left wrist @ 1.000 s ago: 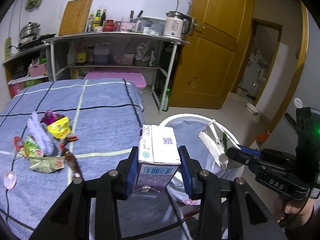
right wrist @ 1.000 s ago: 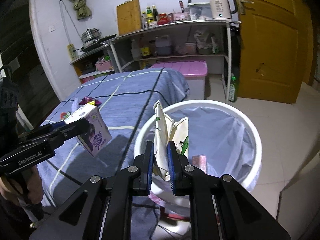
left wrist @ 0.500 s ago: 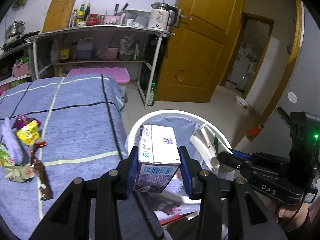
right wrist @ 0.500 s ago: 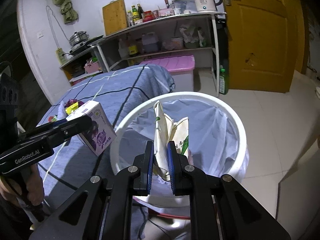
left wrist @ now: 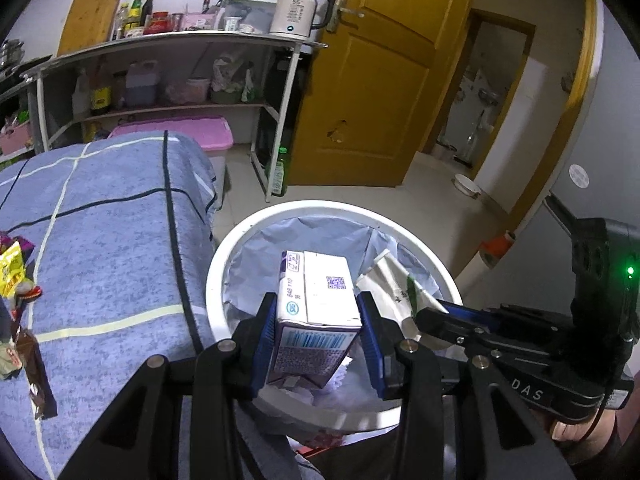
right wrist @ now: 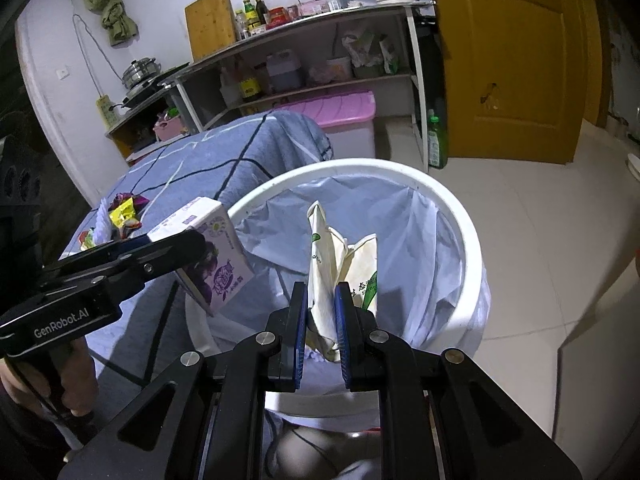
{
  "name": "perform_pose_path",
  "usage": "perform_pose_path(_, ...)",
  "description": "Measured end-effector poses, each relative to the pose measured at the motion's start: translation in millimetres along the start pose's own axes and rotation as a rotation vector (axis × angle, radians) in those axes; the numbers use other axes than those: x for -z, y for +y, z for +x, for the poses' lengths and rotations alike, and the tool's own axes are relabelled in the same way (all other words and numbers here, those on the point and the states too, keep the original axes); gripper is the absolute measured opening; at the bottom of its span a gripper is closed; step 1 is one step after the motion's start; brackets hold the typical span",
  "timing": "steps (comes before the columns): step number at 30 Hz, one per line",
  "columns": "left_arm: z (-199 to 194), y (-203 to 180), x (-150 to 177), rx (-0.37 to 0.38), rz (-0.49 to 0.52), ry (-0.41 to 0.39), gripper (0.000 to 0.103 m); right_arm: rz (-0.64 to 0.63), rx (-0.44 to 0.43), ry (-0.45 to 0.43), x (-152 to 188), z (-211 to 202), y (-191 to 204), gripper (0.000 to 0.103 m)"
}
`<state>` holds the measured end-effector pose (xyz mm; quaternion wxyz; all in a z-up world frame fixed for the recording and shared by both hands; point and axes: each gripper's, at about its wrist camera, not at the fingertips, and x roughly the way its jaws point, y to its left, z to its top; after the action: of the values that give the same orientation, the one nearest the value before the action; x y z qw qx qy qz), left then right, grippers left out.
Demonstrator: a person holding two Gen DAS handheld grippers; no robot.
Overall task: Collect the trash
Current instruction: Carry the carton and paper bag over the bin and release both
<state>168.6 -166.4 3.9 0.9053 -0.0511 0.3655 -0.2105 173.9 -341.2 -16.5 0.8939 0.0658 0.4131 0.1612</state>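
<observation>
left gripper [left wrist: 318, 330]: you clamp the carton [left wrist: 316, 316] over the bin [right wrist: 452, 216]
right gripper [right wrist: 322, 320]: you pinch the wrapper [right wrist: 332, 272] (crumpled) above the liner [right wrist: 400, 236]
table [left wrist: 100, 240]: wrappers [right wrist: 124, 216] left

The milk carton [left wrist: 316, 312] is white on the top and purple on its sides, with a barcode and a small QR code; one side shows a grape picture. It is held tilted, above the near edge of the bin. The crumpled paper wrapper [right wrist: 336, 272] is cream-white with green print and stands upright over the opening of the bin. The trash bin [right wrist: 452, 216] is round and white, lined with a pale blue bag, and it stands on the floor just beside the bed. More snack wrappers [left wrist: 12, 268], yellow, red and brown, lie in a small pile on the blue bed cover [left wrist: 112, 248].
</observation>
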Motion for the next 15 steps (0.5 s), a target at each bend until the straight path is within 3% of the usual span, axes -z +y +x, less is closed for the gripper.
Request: perform_pose_path(15, 8.4, -4.4, 5.8, 0.038, -0.004, 0.045, 0.041, 0.012, -0.008, 0.04, 2.0, 10.6, -4.8, 0.016)
